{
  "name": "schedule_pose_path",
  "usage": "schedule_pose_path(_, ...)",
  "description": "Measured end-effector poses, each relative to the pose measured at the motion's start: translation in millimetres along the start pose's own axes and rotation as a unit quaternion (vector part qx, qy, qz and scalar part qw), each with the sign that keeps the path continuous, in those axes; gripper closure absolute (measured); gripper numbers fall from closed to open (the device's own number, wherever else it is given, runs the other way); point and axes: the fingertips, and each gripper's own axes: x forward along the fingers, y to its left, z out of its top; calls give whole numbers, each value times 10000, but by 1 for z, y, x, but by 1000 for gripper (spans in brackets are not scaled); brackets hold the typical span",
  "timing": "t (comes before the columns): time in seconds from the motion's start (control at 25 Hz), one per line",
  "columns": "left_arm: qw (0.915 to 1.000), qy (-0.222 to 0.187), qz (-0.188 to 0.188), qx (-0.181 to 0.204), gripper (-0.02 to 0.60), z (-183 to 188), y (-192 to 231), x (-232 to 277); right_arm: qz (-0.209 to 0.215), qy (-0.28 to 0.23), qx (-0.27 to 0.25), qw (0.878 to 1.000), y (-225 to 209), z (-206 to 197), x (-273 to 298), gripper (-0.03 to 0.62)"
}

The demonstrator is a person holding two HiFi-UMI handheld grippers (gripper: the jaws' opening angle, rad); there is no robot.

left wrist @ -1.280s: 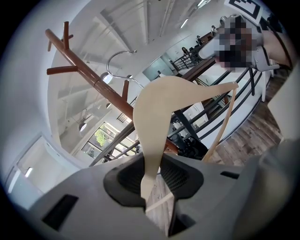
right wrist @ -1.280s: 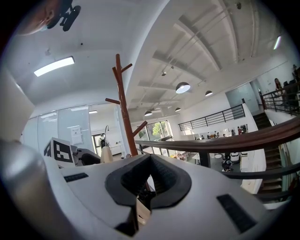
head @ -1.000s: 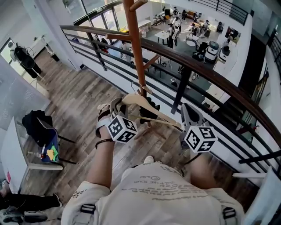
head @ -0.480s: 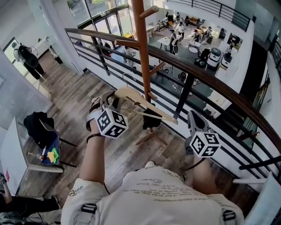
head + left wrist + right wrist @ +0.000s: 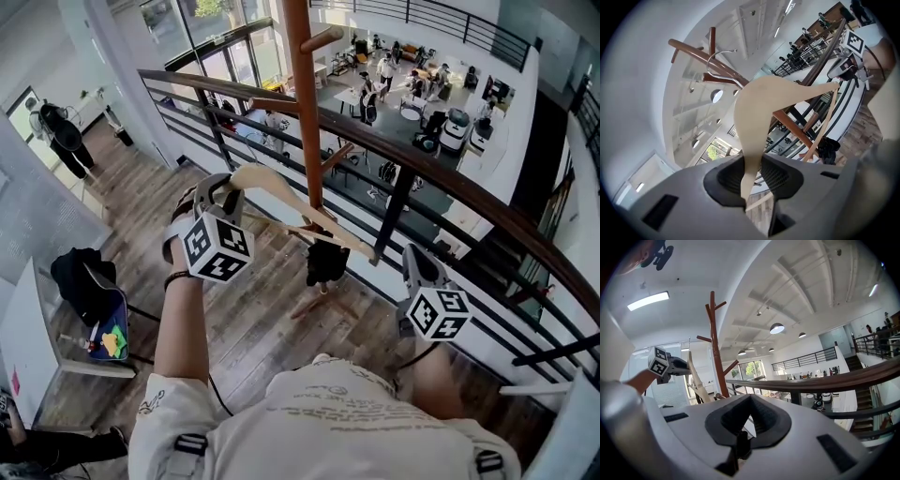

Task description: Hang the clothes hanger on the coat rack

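While held aloft, clothes hanger [image 5: 281,194]: pale wood, tilted, crossing in front of the coat rack [image 5: 302,94] post, free arm trailing toward 4 o'clock in the head view.
Hook [image 5: 708,60]: bare wire, at 11 o'clock in the left gripper view, near the upper pegs [image 5: 693,50] but not seen over any.
Risk, swing: probably prone to pivoting about the single pinch point far from the hook, sending the hook wide of a peg.
Risk, clash: trailing arm close to the post; could knock it and twist out of the grip.
Risk, drop: railing [image 5: 469,190] just behind; a slip might carry it over the edge.
Hanger against tool: one arm tip between the pads, body rising toward 12 o'clock from the jaws.
Left gripper [image 5: 223,187]: clamped on that arm tip.
Right gripper [image 5: 415,258]: at 4 o'clock, well apart, jaws drawn together on nothing.
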Motion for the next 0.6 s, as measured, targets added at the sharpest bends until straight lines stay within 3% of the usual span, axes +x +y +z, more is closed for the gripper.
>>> schedule_pose_path(0.6,9990,-327,96,280,474,31,39,8,-103,30,-18,9999,-11,-1,4,592)
